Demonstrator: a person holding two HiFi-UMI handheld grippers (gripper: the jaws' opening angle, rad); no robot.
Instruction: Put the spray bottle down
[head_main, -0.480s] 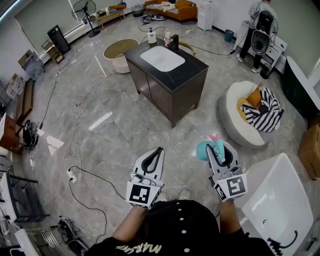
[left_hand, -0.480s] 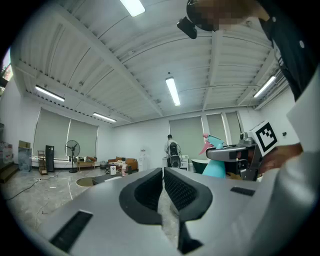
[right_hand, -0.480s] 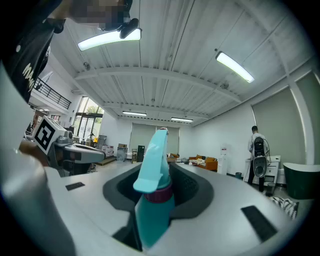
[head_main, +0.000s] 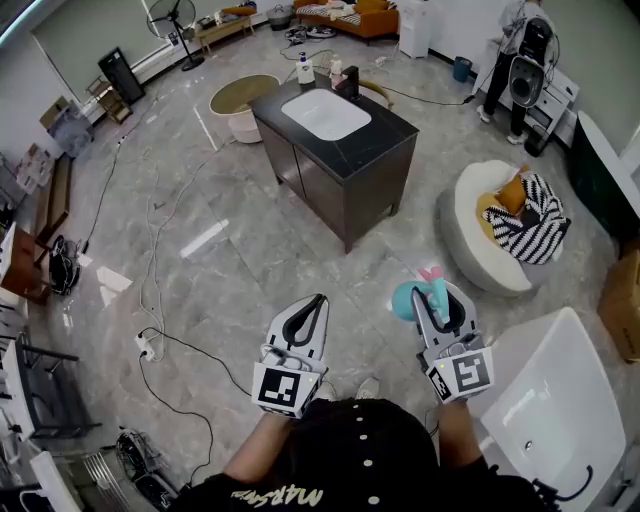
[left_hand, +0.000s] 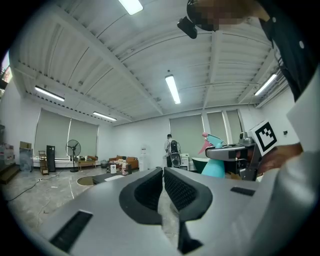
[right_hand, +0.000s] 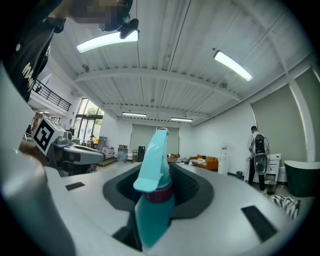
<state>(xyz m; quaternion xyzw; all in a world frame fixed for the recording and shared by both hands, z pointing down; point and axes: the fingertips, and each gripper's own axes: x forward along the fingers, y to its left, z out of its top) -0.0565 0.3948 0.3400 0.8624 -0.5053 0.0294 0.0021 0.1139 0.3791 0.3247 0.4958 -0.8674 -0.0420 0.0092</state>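
1 teal spray bottle (right_hand: 152, 200), unmoved, still clamped in our right gripper (head_main: 441, 298) jaws. Our left gripper (head_main: 318, 302) jaws closed, empty; we judge set-down pending.

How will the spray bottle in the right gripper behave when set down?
The spray bottle looks like smooth hard plastic: probably stiff, perhaps slippery. The right gripper holds it near the neck, so it may swing. Its spray head overhangs: it could tip.

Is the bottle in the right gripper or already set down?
In the gripper. The bottle sits between the right gripper's jaws, held upright above the floor, resting on nothing.
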